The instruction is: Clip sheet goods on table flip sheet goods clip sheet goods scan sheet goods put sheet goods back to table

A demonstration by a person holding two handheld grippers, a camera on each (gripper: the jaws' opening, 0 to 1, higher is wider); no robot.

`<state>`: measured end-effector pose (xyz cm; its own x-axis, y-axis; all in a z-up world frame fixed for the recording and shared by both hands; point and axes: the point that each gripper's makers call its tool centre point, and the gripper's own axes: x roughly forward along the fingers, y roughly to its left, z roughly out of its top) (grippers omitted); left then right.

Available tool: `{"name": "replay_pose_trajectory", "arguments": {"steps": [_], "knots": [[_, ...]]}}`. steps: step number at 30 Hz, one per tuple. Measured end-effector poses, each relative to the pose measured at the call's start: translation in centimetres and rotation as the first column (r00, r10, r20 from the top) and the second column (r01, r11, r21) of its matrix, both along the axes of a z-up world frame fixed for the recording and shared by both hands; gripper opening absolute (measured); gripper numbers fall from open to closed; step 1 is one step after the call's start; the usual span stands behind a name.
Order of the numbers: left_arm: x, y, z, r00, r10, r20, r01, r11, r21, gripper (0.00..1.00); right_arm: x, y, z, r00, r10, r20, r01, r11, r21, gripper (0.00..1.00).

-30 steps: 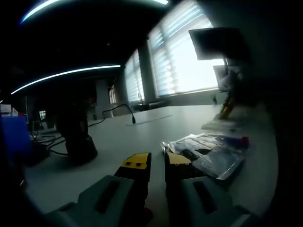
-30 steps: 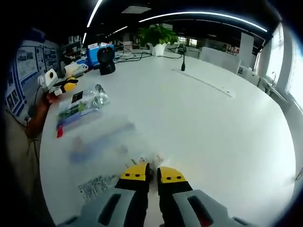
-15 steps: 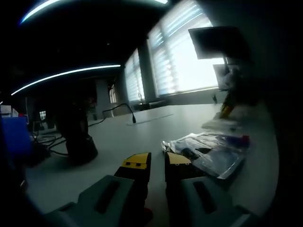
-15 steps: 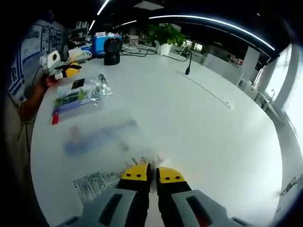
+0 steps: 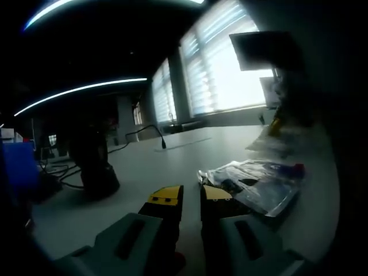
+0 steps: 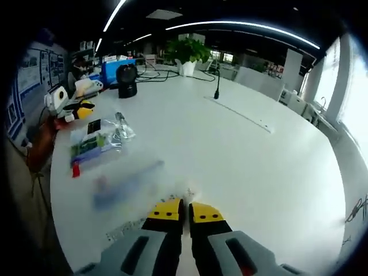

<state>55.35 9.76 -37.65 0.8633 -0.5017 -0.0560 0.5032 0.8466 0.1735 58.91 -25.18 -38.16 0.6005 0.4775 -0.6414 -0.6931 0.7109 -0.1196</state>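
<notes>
My right gripper [image 6: 185, 211] is shut on a clear sheet pack [image 6: 126, 183] with a blue item inside. The pack is blurred and hangs left of the jaws above the white table [image 6: 247, 155], with its printed label [image 6: 122, 230] near the lower edge. A second clear bag of goods [image 6: 95, 140] lies on the table near my left gripper [image 6: 73, 110]. In the left gripper view that bag [image 5: 259, 185] lies just right of my left gripper [image 5: 191, 196]. Its yellow-tipped jaws stand close together with nothing between them. The right gripper [image 5: 277, 123] shows far right as a blur.
A black round device [image 6: 126, 79] and a blue box [image 6: 115, 62] stand at the table's far left with cables. A gooseneck microphone [image 6: 217, 85] and a potted plant [image 6: 187, 50] are further back. A person's hand [image 6: 38, 144] is at the left edge. Bright blinds [image 5: 230, 63] fill the window.
The right gripper view has shifted and tilted with the hand. The held pack stays in the jaws and swings, still blurred. The left gripper has hardly moved.
</notes>
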Motion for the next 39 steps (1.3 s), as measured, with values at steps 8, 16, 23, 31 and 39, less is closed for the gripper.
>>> {"name": "replay_pose_trajectory", "arguments": {"steps": [8, 16, 23, 31, 39], "knots": [[0.0, 0.0, 0.0, 1.0, -0.002, 0.001, 0.002, 1.0, 0.003, 0.05, -0.1, 0.4, 2.7, 0.999, -0.021, 0.031, 0.02, 0.999, 0.032, 0.0], [0.5, 0.3, 0.0, 1.0, -0.005, 0.002, 0.005, 1.0, 0.011, 0.05, 0.5, 1.1, 5.7, 0.995, -0.051, 0.082, 0.044, 0.995, 0.091, 0.0], [0.6, 0.5, -0.1, 1.0, -0.003, 0.0, 0.003, 1.0, 0.012, 0.05, 0.8, 1.9, 8.6, 0.988, -0.063, 0.138, 0.042, 0.987, 0.154, 0.0], [0.1, 0.1, 0.0, 1.0, -0.005, 0.0, 0.005, 1.0, 0.019, 0.05, 0.6, 4.3, 12.3, 0.978, -0.052, 0.204, 0.004, 0.973, 0.23, 0.0], [-0.4, -0.2, 0.0, 1.0, -0.008, 0.002, 0.008, 1.0, 0.023, 0.05, 1.2, 6.1, 14.2, 0.966, -0.083, 0.246, 0.01, 0.959, 0.283, 0.0]]}}
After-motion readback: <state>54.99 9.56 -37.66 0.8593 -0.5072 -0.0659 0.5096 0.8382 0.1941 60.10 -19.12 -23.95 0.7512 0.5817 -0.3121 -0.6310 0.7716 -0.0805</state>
